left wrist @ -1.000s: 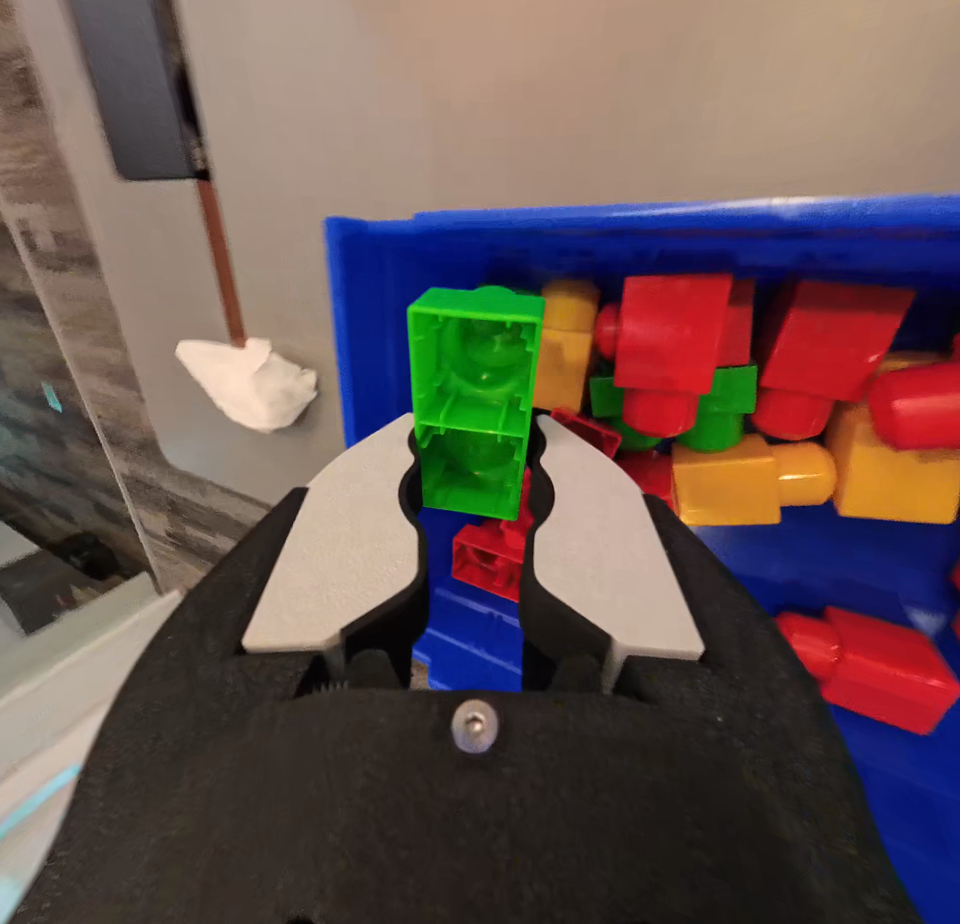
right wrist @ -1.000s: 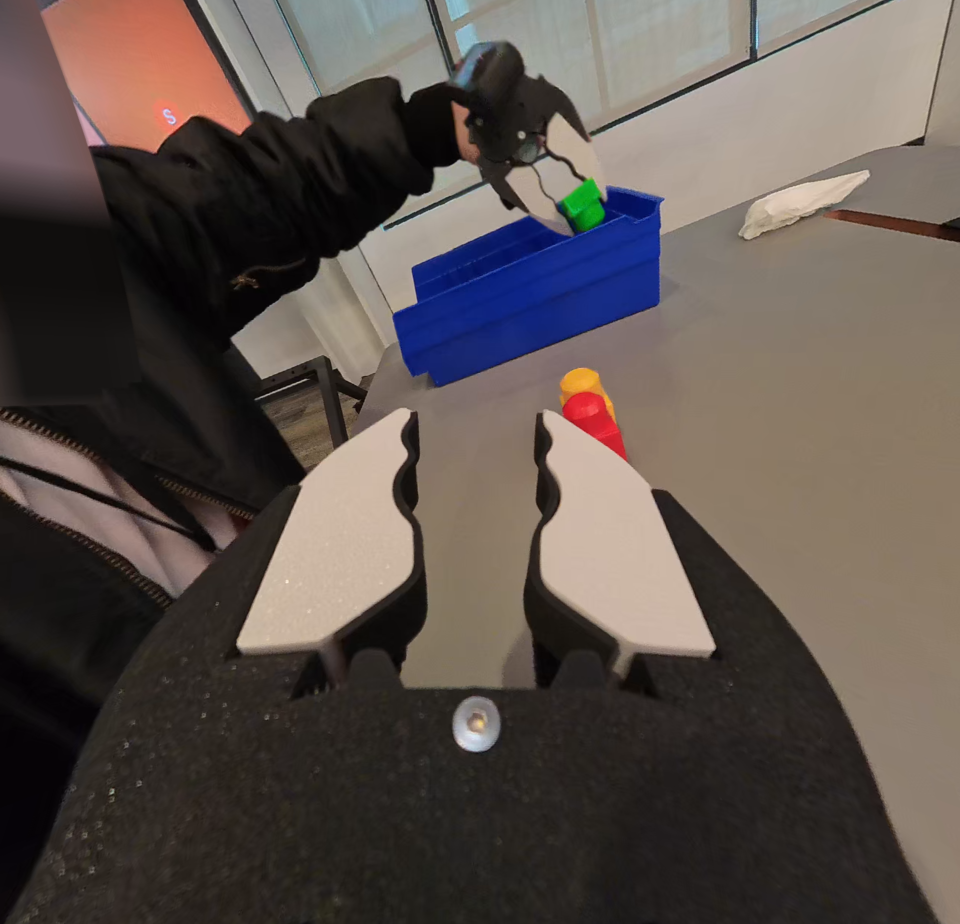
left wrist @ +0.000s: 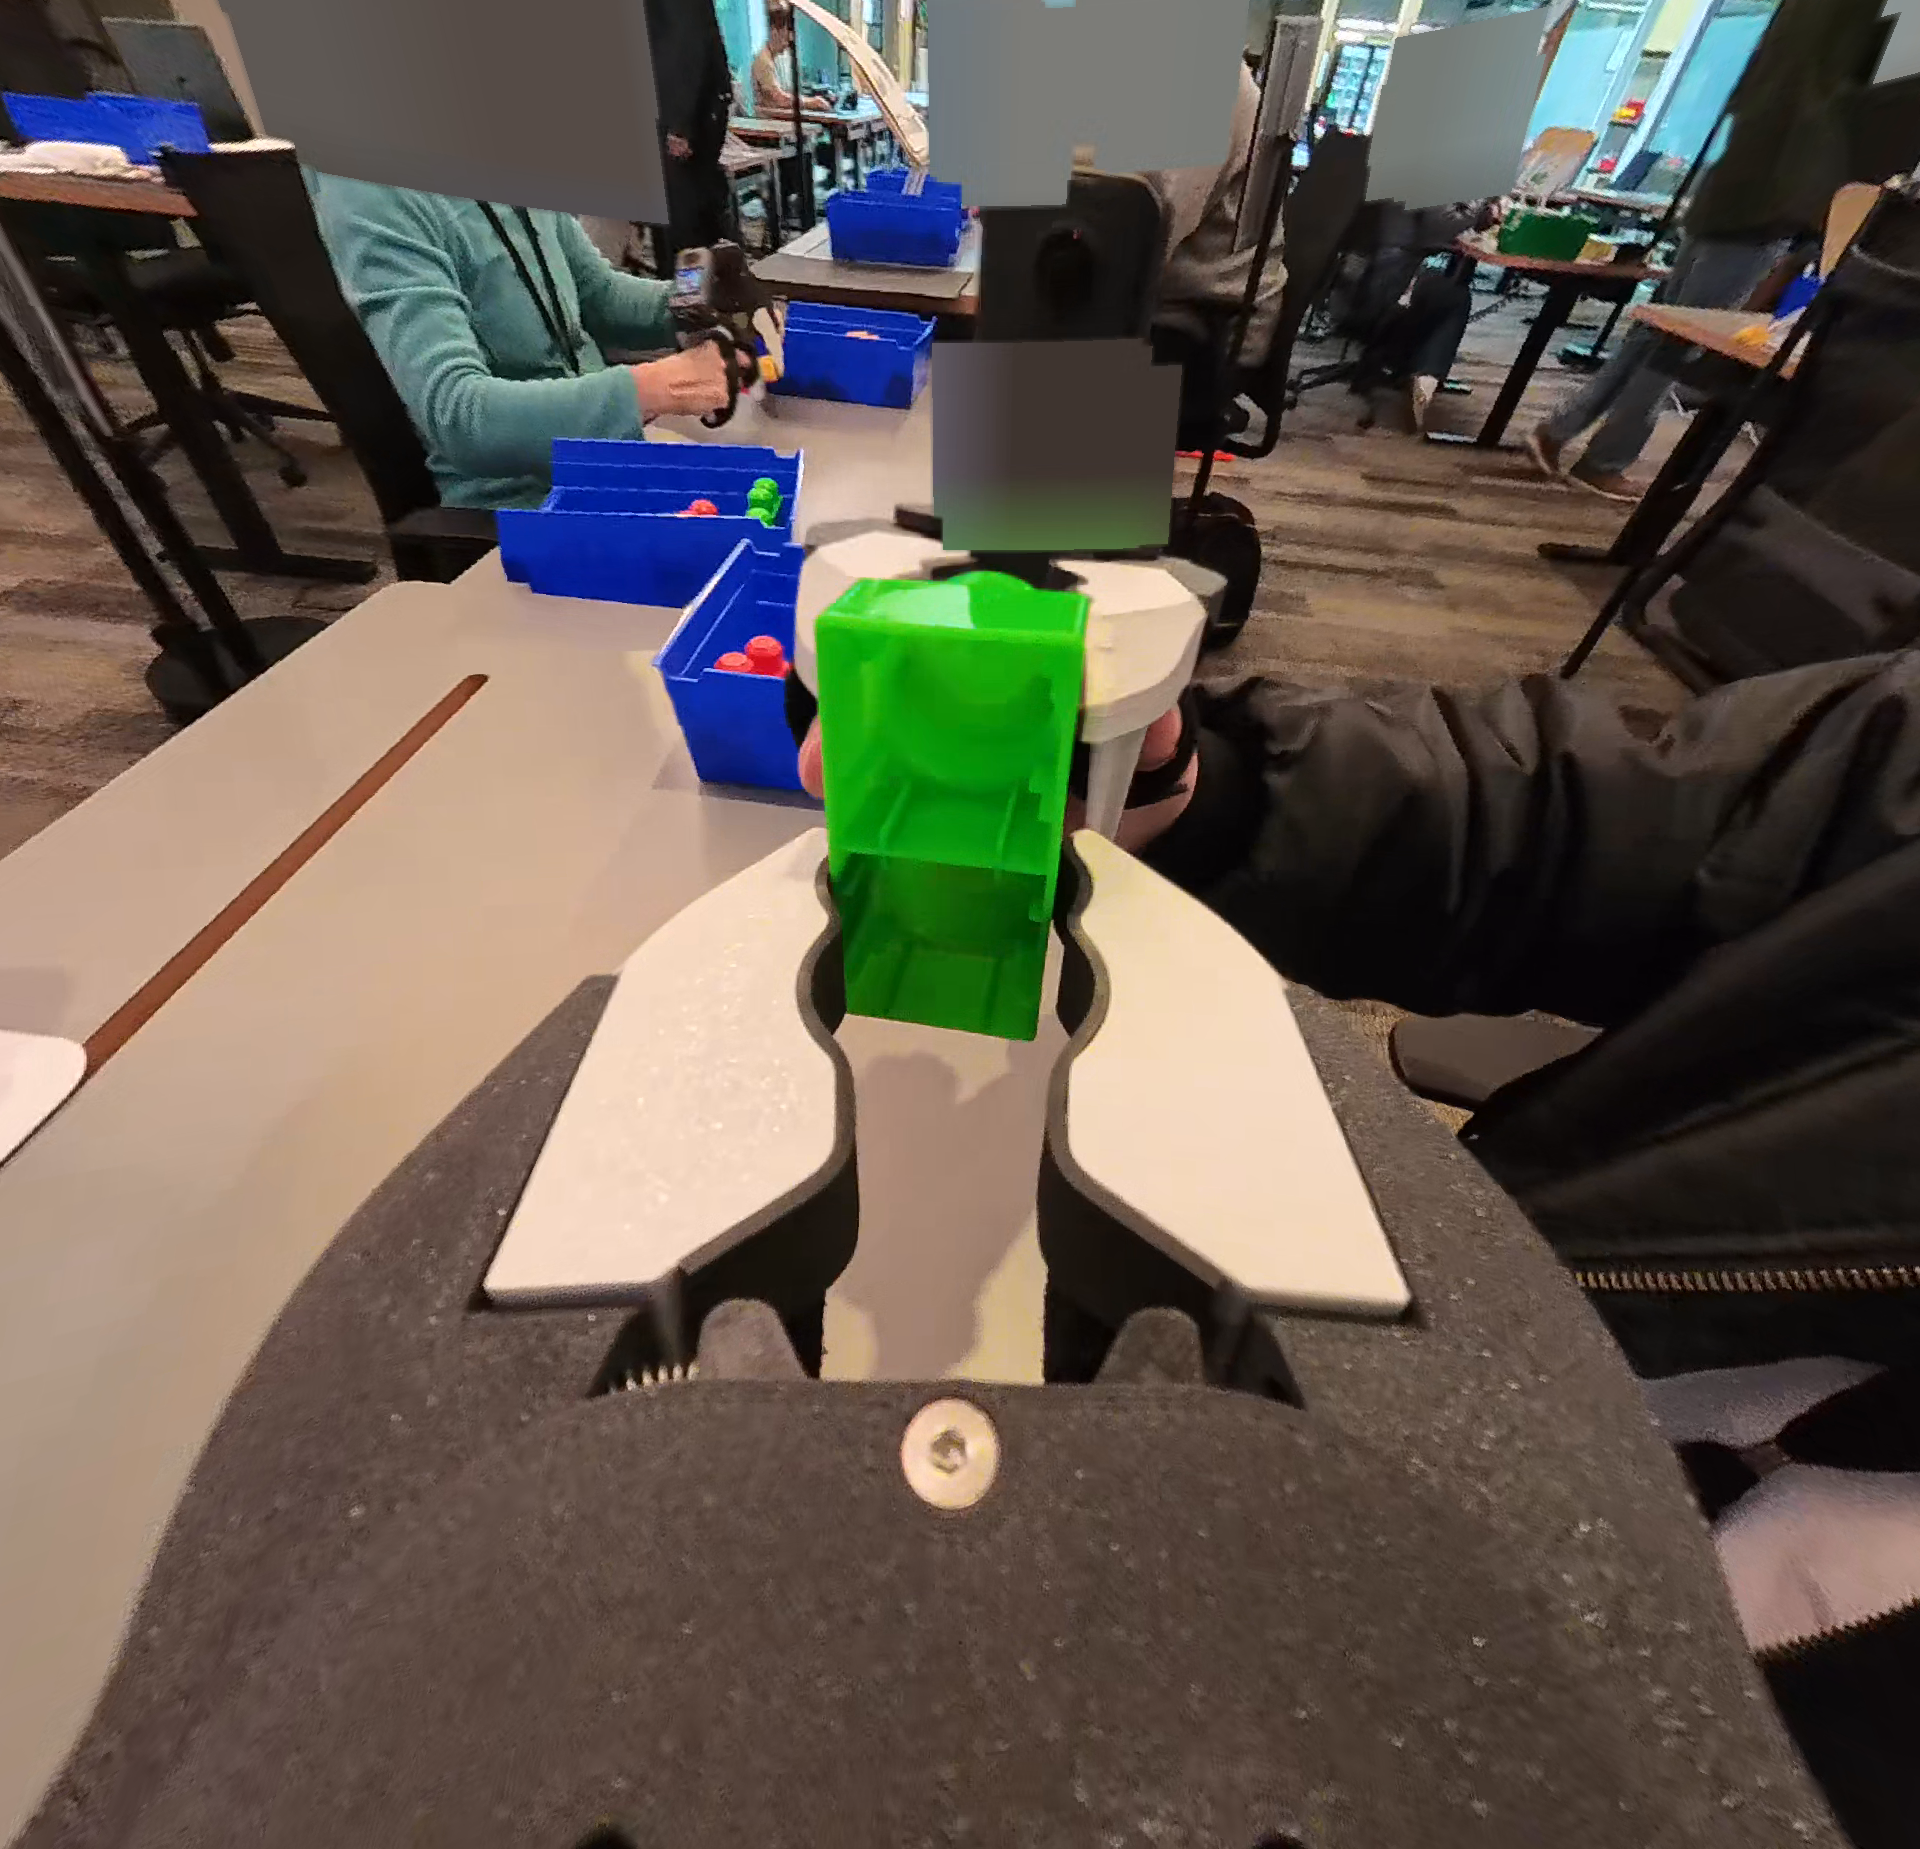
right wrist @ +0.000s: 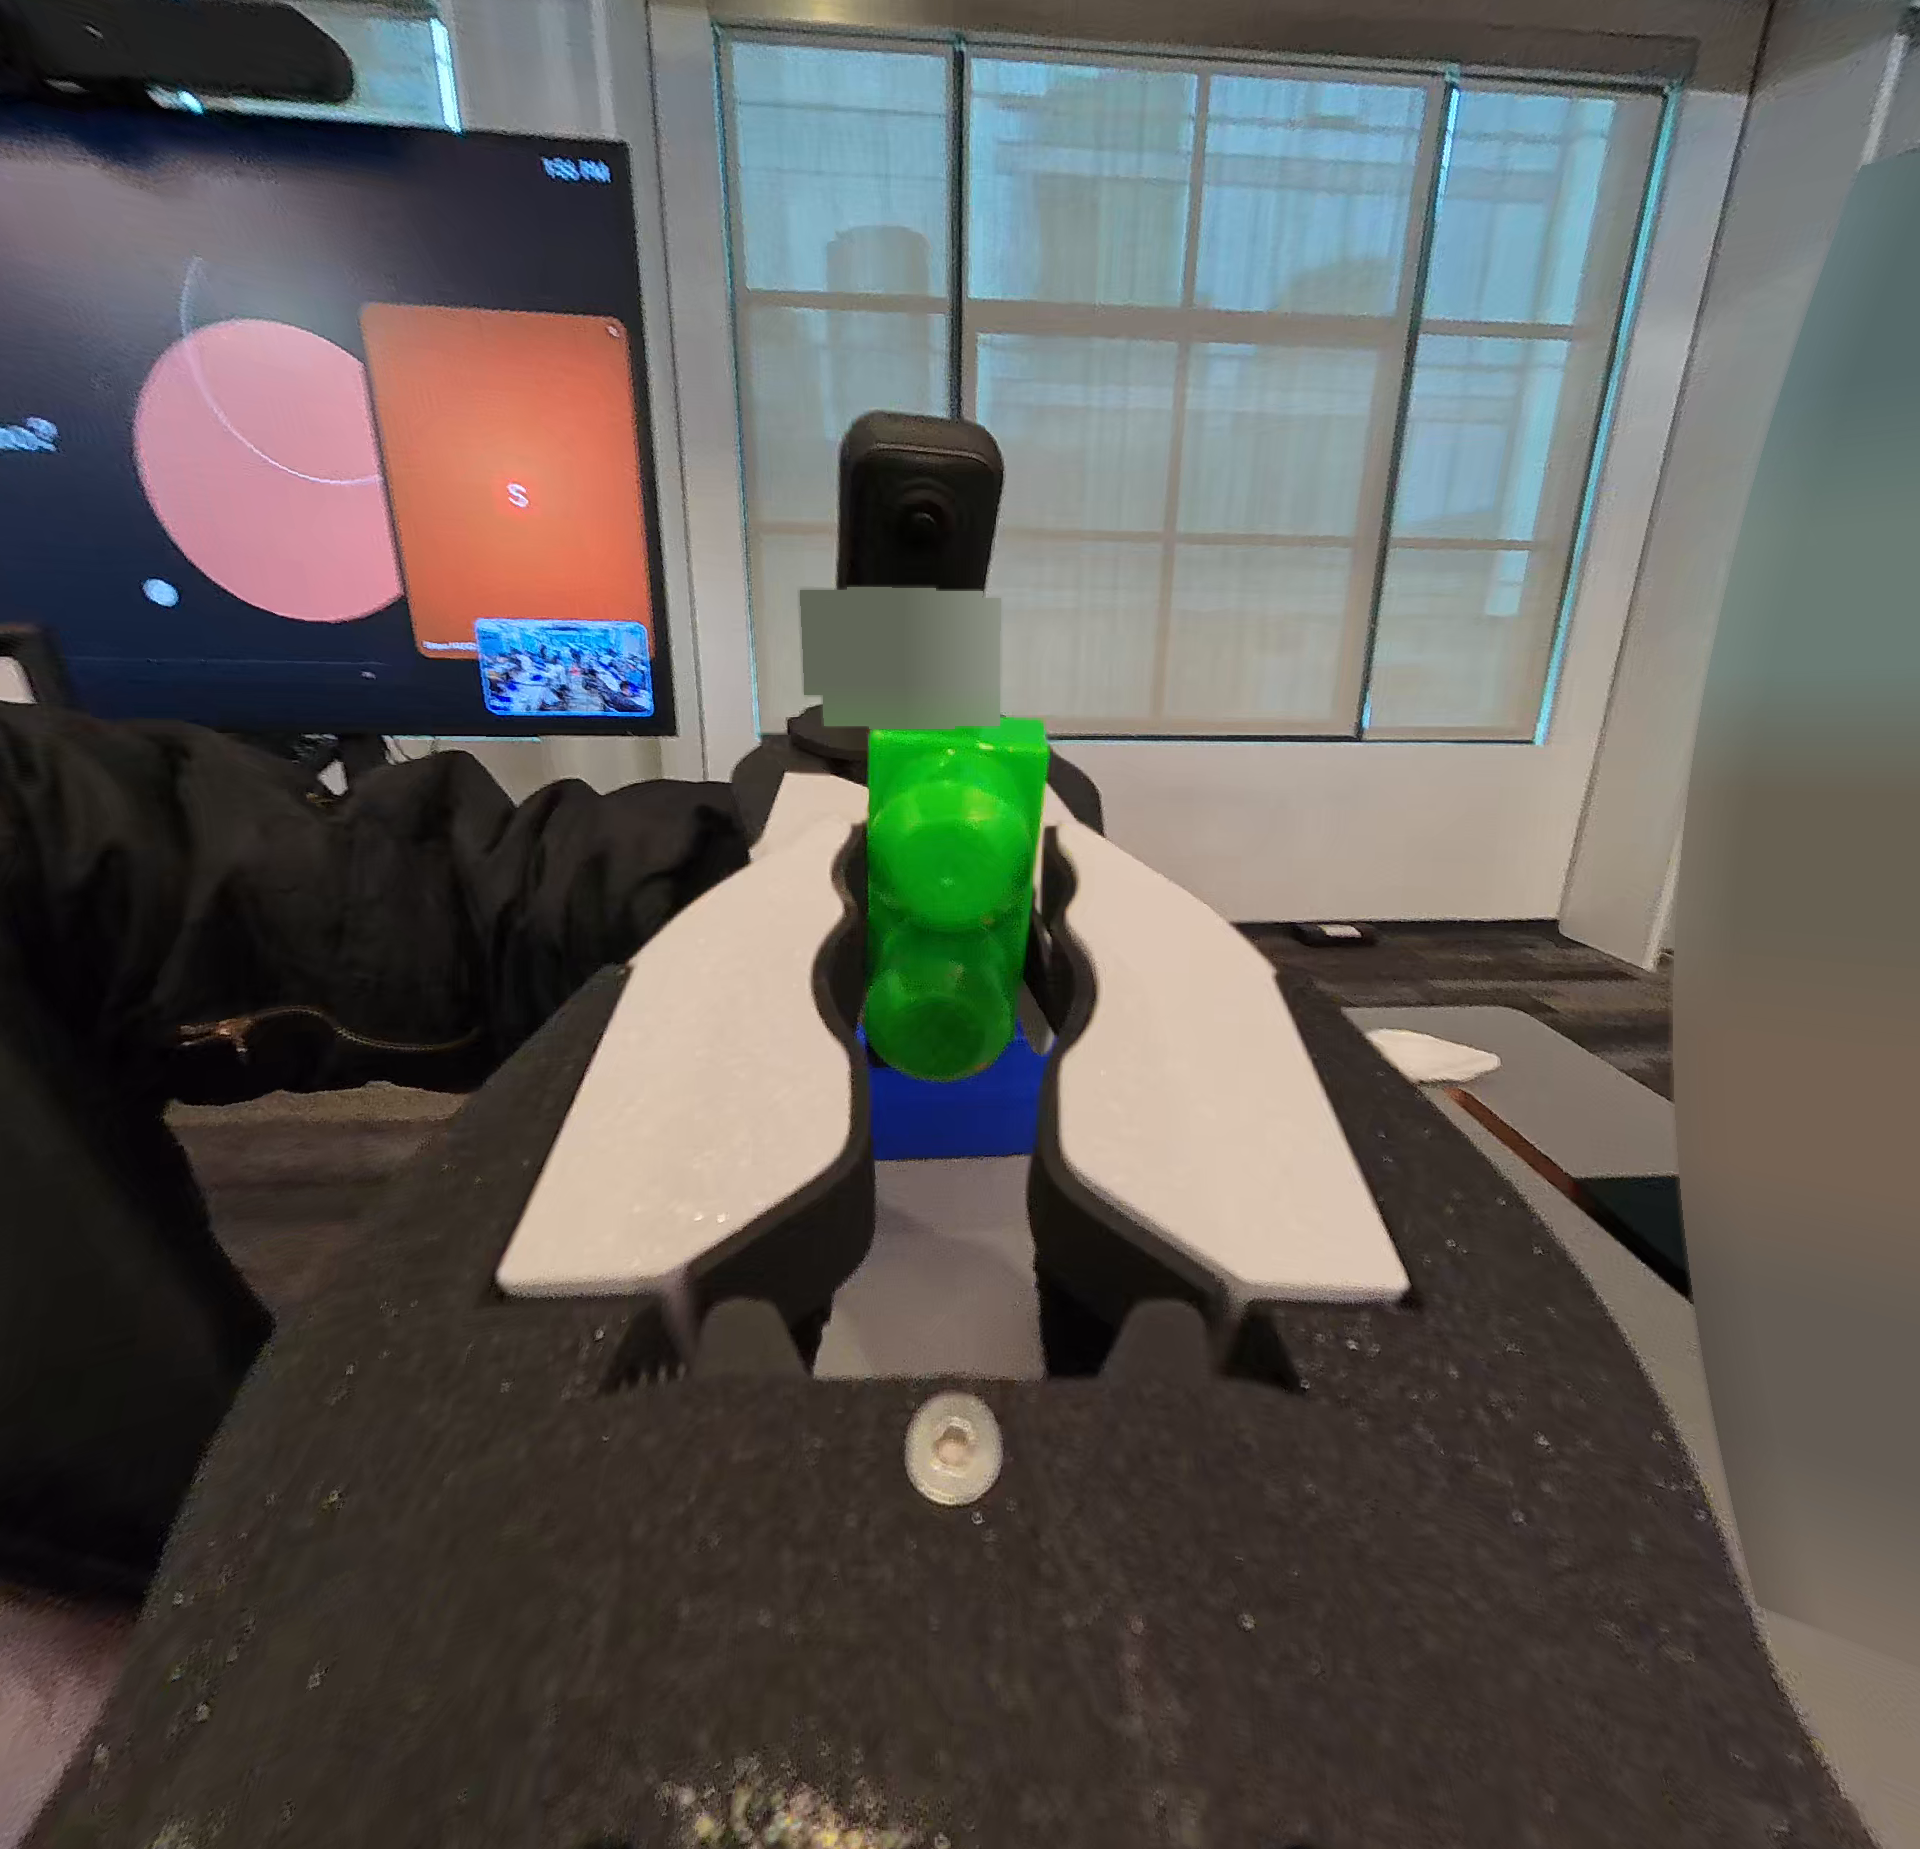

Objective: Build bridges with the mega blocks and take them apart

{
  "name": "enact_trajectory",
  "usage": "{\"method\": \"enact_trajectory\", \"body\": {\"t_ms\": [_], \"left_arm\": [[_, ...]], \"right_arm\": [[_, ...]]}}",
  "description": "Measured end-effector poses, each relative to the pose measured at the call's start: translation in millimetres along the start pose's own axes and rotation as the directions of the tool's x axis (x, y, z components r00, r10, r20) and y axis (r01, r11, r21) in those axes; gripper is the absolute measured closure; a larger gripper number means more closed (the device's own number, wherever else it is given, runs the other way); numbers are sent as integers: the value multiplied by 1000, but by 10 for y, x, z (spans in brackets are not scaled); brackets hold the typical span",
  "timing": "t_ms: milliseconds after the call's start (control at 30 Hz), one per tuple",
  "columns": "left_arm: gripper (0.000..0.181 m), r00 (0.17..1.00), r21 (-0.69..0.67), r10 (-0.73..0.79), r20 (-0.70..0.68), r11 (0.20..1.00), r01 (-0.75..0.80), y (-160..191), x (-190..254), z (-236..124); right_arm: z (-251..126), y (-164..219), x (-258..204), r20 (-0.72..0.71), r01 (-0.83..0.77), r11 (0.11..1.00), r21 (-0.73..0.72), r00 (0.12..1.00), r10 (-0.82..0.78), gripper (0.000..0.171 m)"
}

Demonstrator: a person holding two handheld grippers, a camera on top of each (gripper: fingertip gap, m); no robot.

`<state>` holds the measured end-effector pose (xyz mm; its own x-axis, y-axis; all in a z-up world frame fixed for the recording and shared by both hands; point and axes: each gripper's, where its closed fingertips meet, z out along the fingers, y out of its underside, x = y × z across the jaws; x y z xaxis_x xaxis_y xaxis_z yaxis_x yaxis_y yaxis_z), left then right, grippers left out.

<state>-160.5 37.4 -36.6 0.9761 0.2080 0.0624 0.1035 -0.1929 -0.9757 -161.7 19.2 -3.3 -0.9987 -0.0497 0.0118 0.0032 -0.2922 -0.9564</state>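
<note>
One green two-stud block (left wrist: 945,760) is held in the air between my two grippers, which face each other. My left gripper (left wrist: 948,854) is shut on the near half, with the hollow underside towards its camera. In the right wrist view the block's studs (right wrist: 951,895) face the camera. My right gripper (right wrist: 943,849) has its fingertips against both sides of the block's other end. The right gripper's fingers (left wrist: 1143,636) show behind the block in the left wrist view. One left finger (right wrist: 805,802) shows behind it in the right wrist view.
A blue bin (right wrist: 956,1113) sits below the block. Further blue bins (left wrist: 727,719) holding red and green blocks stand on the grey table (left wrist: 312,864), where a seated person works with another gripper. A black sleeve (left wrist: 1507,812) is at right. A monitor (right wrist: 312,428) hangs at left. The tips of both grippers are at nearly the same place.
My left gripper lifted the green block out of the blue bin and swung round to face the right gripper. My right gripper rose from the table and closed on the block's free end.
</note>
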Motion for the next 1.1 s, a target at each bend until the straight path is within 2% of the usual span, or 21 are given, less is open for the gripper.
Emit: {"method": "enact_trajectory", "body": {"t_ms": [167,267,333,433,467,533,600,633,733,800,833,967,1100], "left_arm": [[144,1000,-19,-9,-4,1000,8,21,65,118],[127,999,-21,-41,-19,999,41,69,89,131],[125,999,-60,-12,33,998,14,200,25,79],[123,982,-213,98,165,975,-61,560,-183,-210],[129,962,-285,156,223,954,-89,701,-296,-373],[132,875,-498,328,357,859,-118,1050,-607,-786],[130,773,-626,392,499,780,9,1373,-852,-1205],[128,745,-595,334,577,797,104,1506,-876,-1305],[123,630,-319,21,777,875,365,1936,-826,-1326],[113,533,-173,-82,842,895,412,2214,-818,-1252],[109,463,-134,-82,882,900,414,2338,-859,-1252],[88,276,-104,-24,961,893,438,2636,-1040,-1202],[80,174,1,-103,979,865,503,2760,-1207,-1178]], "right_arm": [[-66,-34,-63,42,-44,998,41,998,43,142],[-86,26,-16,22,-52,999,8,998,52,142],[-112,85,24,3,-57,998,-23,998,57,142],[-244,211,135,-60,-65,993,-96,996,60,142],[-315,278,177,-82,-70,988,-136,995,59,142],[-495,474,282,-137,-76,965,-250,990,42,142],[-729,758,440,-213,-94,912,-399,977,7,142],[-859,911,530,-254,-107,875,-472,967,-19,142],[-1194,1281,774,-359,-168,783,-599,930,-75,142],[-1293,1434,841,-384,-202,771,-604,922,-59,142],[-1317,1491,853,-386,-216,770,-600,922,-42,142],[-1362,1606,899,-390,-248,777,-579,921,3,142],[-1386,1612,897,-377,-257,797,-547,925,39,142]]}}
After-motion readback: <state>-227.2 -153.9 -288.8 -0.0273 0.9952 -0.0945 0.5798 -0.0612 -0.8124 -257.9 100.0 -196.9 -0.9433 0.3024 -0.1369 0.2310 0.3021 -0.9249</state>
